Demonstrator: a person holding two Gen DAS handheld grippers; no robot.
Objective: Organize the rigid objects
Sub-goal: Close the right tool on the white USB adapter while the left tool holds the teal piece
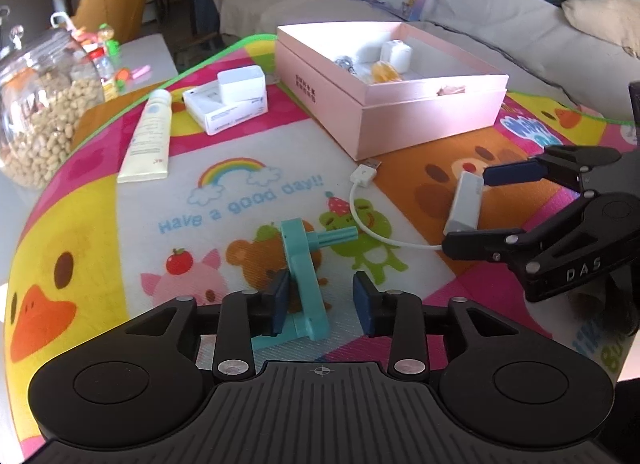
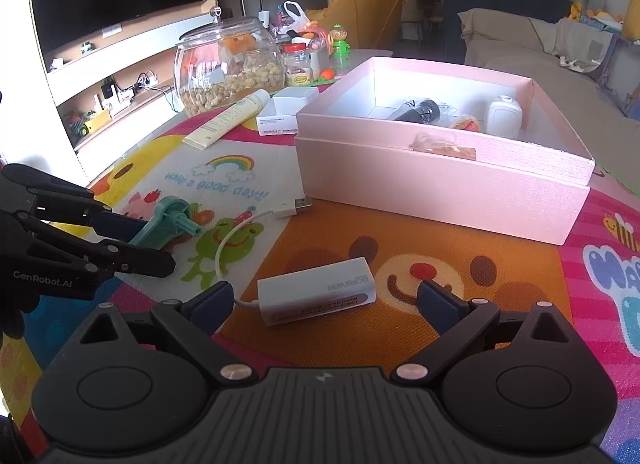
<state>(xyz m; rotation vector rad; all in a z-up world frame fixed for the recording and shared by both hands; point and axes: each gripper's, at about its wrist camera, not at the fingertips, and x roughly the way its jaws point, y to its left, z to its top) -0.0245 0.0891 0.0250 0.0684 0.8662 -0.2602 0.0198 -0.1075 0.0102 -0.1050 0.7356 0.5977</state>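
Note:
A teal plastic part (image 1: 304, 264) with a short peg lies on the cartoon play mat (image 1: 240, 191). It sits between the fingers of my left gripper (image 1: 322, 304), close to the left pad and clear of the right one, so that gripper is open. A white adapter block (image 2: 316, 292) with a USB cable (image 2: 288, 207) lies between the wide-open fingers of my right gripper (image 2: 326, 302), neither pad touching it. The open pink box (image 2: 440, 191) stands behind and holds several small items. The left wrist view shows the right gripper (image 1: 466, 211) straddling the adapter (image 1: 464, 199).
A cream tube (image 1: 150, 131) and stacked white boxes (image 1: 232, 103) lie left of the pink box (image 1: 420, 123). A glass jar of nuts (image 1: 36, 103) stands at the mat's left edge. A grey sofa (image 1: 520, 23) runs behind. The left gripper (image 2: 154, 242) reaches in beside the teal part (image 2: 168, 219).

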